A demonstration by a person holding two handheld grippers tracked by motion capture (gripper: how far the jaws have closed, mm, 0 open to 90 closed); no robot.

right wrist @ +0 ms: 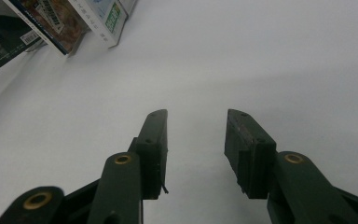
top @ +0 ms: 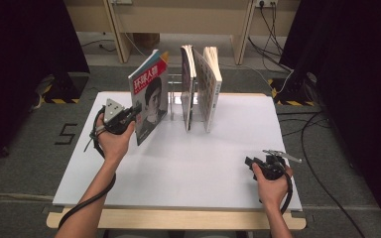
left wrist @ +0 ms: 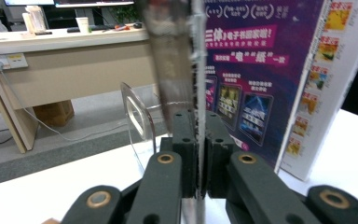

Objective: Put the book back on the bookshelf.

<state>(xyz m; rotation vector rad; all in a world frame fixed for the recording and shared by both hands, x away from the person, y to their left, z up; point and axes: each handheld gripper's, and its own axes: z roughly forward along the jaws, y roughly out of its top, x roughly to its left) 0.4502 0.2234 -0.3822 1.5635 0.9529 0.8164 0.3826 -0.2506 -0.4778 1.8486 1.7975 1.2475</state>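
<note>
White tabletop [top: 188, 168], seen from above: left gripper [top: 138, 109] pinches the tilted magazine's [top: 151, 96] edge at upper left beside the rack's [top: 177, 96] books [top: 211, 87], right gripper [top: 250, 162] rests spread and empty at lower right; so thin a pinch may let it slip or topple.

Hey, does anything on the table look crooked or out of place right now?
Yes. The magazine with the face on its cover leans well off upright at the left of the clear rack, its lower corner on the table. The left gripper is clamped on its edge. The two books beside it also lean, less steeply.
</note>
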